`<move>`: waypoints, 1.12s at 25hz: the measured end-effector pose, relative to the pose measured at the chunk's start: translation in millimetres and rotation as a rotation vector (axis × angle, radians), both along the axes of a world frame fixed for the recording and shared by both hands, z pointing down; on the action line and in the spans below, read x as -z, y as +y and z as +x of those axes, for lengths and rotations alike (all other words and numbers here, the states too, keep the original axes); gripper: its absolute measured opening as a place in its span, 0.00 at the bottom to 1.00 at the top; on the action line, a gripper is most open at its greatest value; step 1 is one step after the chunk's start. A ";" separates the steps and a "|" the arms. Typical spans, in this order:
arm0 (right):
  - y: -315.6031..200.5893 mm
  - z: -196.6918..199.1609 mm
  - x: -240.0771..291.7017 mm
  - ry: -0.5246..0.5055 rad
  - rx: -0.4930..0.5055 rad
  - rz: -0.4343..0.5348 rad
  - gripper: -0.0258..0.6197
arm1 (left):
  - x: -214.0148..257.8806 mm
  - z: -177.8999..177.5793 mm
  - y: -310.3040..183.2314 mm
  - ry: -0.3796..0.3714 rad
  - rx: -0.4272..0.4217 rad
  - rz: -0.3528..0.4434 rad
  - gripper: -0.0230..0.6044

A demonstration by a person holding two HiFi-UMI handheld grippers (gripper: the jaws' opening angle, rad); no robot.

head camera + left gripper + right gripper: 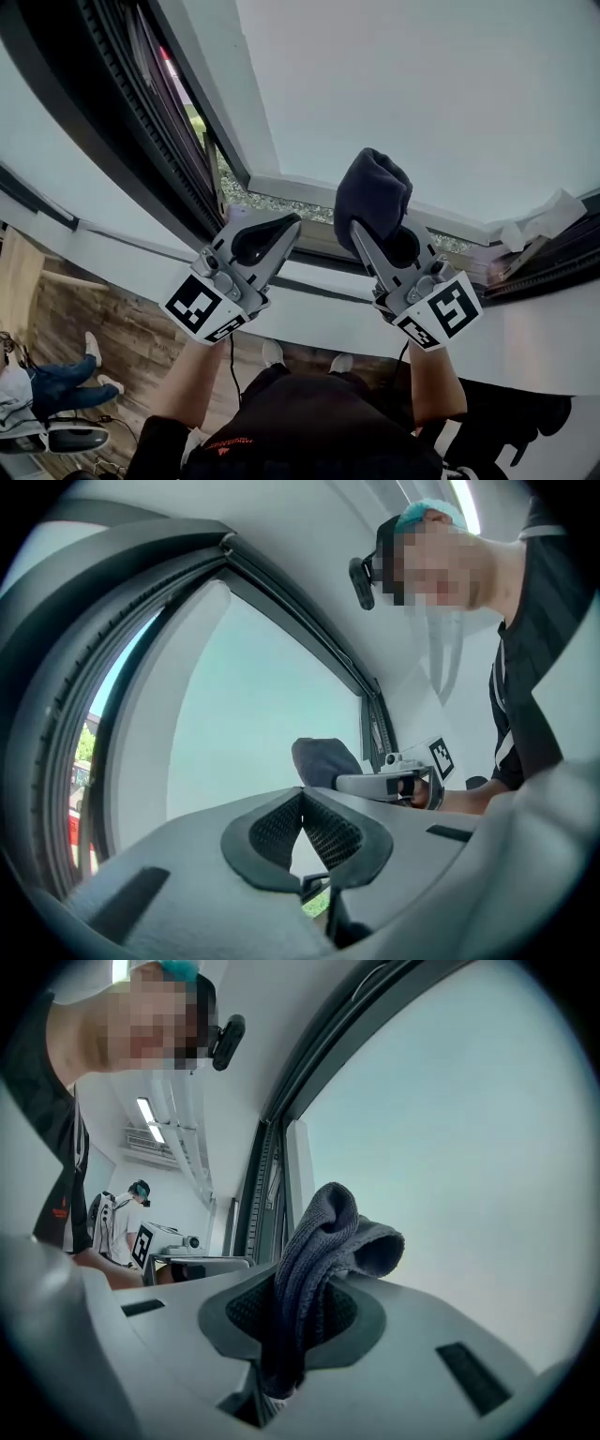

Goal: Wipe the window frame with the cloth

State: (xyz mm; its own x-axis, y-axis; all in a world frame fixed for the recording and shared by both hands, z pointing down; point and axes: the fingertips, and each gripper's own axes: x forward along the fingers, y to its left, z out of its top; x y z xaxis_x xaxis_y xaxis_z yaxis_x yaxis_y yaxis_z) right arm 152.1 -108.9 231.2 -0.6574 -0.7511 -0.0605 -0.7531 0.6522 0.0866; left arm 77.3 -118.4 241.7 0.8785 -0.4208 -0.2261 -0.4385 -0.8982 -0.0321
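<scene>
Right gripper (pixel 302 1309): clamped on a dark grey knitted cloth (pixel 323 1241). Ribbed weave plain in this gripper's own view. One fold bunched above the black textured pads (pixel 246 1312), a tail hanging below them.
Left gripper (pixel 302 799): pinched together at the tips, nothing between its black mesh-patterned pads (pixel 277 827). Held just beside the right gripper and about level with it.
Cloth position: raised in front of the lower part of the pale frosted glass pane (pixel 422 94), above the bottom rail. Contact with glass or rail not decidable from any view.
Frame: dark grey window frame (pixel 112 103) with a ribbed black rubber seal, slanting down the left of the head view and meeting the light bottom rail (pixel 300 187) at a corner.
Head view only: two bare forearms, a brown wood-plank floor (pixel 103 323), a seated person in blue jeans and white shoes (pixel 56 384), and a crumpled white paper (pixel 548 220) at the right end of the rail.
Left gripper view only: green foliage (pixel 89 742) past the frame's outer edge, and the cloth side-on as a smooth rounded lump.
Right gripper view only: a second person standing in the background (pixel 117 1222) and a long bright ceiling lamp (pixel 150 1117).
</scene>
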 end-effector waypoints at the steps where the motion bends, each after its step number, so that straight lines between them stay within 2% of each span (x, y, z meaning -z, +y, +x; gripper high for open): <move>1: -3.9 -7.9 4.9 0.003 0.012 0.012 0.13 | 5.1 -9.5 -2.5 0.009 0.019 0.007 0.07; 10: -33.0 -77.2 44.8 0.029 0.119 0.103 0.13 | 49.4 -86.0 -15.9 0.045 0.165 0.091 0.07; 14: -45.3 -109.4 71.4 0.044 0.160 0.160 0.13 | 58.5 -113.6 -22.3 0.057 0.215 0.099 0.07; 20: -41.4 -134.9 110.4 0.058 0.222 0.262 0.13 | 74.8 -122.3 -14.1 0.061 0.243 0.144 0.07; 28: -47.5 -182.0 161.5 0.078 0.265 0.357 0.13 | 103.1 -157.2 -14.5 0.092 0.268 0.189 0.07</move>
